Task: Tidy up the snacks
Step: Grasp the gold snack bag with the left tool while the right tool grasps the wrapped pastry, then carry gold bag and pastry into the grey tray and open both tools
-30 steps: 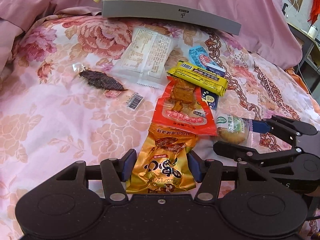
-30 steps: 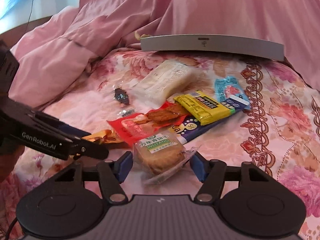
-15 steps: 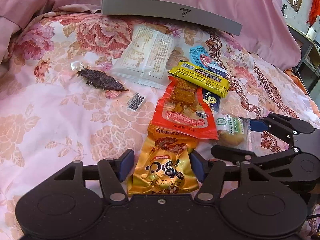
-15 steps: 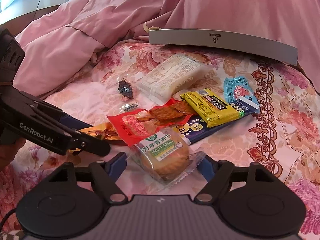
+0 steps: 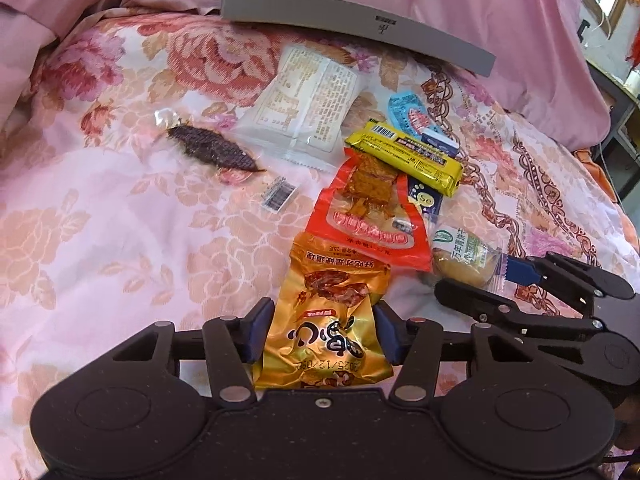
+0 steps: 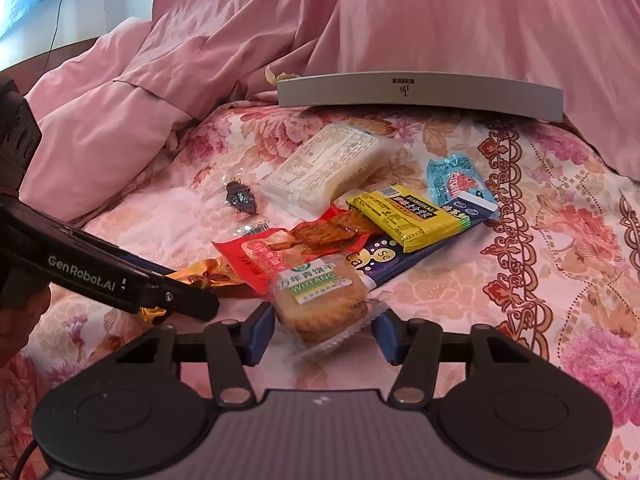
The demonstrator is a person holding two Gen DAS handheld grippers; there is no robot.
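Two grippers close on snacks on the flowered bedspread [image 5: 120, 240]: the left gripper [image 5: 323, 330] pinches the gold packet [image 5: 332, 320], lengthwise along its fingers, while the right gripper [image 6: 323, 330] narrows around the biscuit pack [image 6: 320, 300], right pad not yet touching.

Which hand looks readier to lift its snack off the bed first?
Probably the left. The left tongs are closing with both pads against the gold packet. The right tongs are closing around the biscuit pack, but a gap still shows beside one pad.
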